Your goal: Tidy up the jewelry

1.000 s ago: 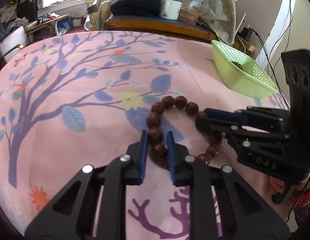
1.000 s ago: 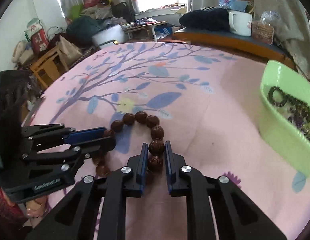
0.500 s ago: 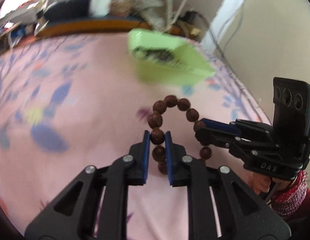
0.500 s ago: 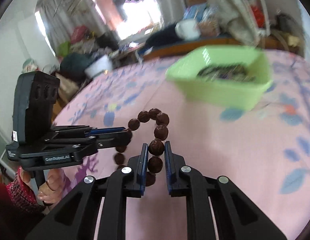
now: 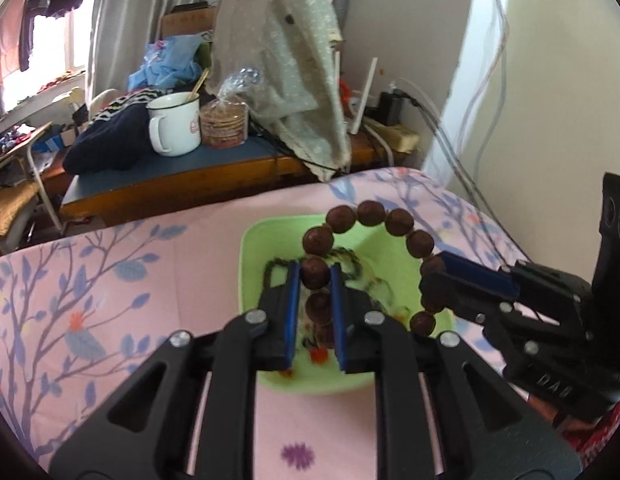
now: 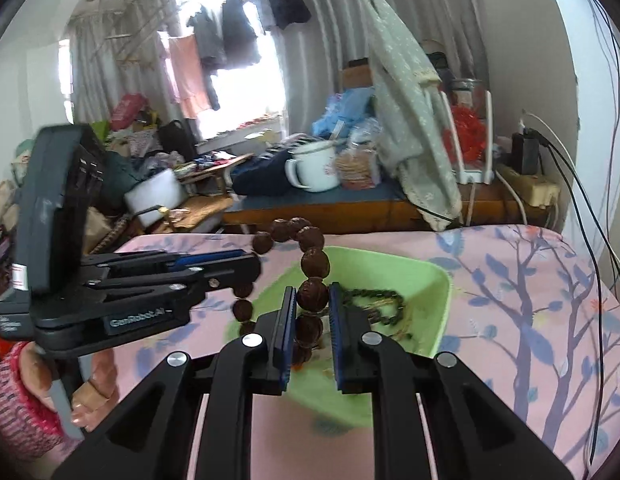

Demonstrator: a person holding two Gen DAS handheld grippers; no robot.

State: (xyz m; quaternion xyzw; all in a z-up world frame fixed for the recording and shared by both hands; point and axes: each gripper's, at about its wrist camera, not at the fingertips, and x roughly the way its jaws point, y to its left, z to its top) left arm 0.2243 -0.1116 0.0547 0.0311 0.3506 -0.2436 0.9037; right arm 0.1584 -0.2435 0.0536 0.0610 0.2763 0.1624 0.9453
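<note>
A bracelet of large brown beads (image 5: pixel 369 216) hangs in the air, held on both sides. My left gripper (image 5: pixel 314 272) is shut on beads of its left side. My right gripper (image 6: pixel 312 294) is shut on beads of its other side (image 6: pixel 314 260). Each gripper shows in the other's view: the right one (image 5: pixel 441 272) and the left one (image 6: pixel 246 268). The bracelet hangs directly over a light green basket (image 5: pixel 250 248) that holds dark bead strings and other small jewelry (image 6: pixel 373 300). The basket (image 6: pixel 429 276) stands on the pink floral tablecloth.
The pink cloth (image 5: pixel 110 280) covers the table around the basket. Behind the table's far edge is a low wooden bench with a white mug (image 5: pixel 176 124), a bag of biscuits (image 5: pixel 226 124) and a draped grey cloth (image 5: pixel 286 60). Cables hang at the right wall (image 6: pixel 589 200).
Both grippers lifted the bracelet off the cloth and carried it to the right, from beside the basket to directly above it. Both grips have held.
</note>
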